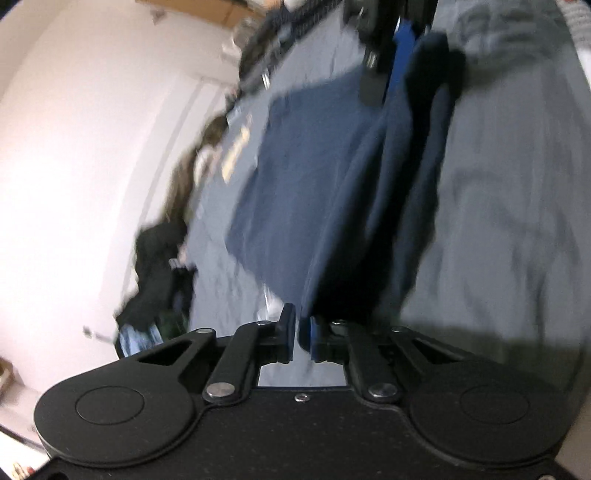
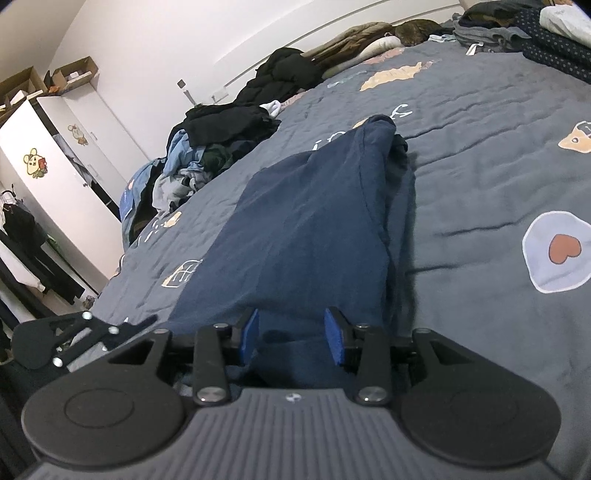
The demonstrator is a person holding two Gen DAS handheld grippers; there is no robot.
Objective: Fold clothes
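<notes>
A navy garment lies partly folded along the grey patterned bed cover, its right side doubled into a thick ridge. My right gripper is at its near end. The jaws stand apart, loose navy cloth lies between them, and the blue pads show bare inner faces. My left gripper is just left of it, at the garment's near left corner. In the blurred, rolled left wrist view the left gripper has its jaws almost together on the navy garment's edge. The right gripper shows at the top.
A heap of dark and pale clothes lines the bed's left side by the wall. More folded clothes sit at the far right corner. A white wardrobe, hanging dark garments and cardboard boxes stand to the left.
</notes>
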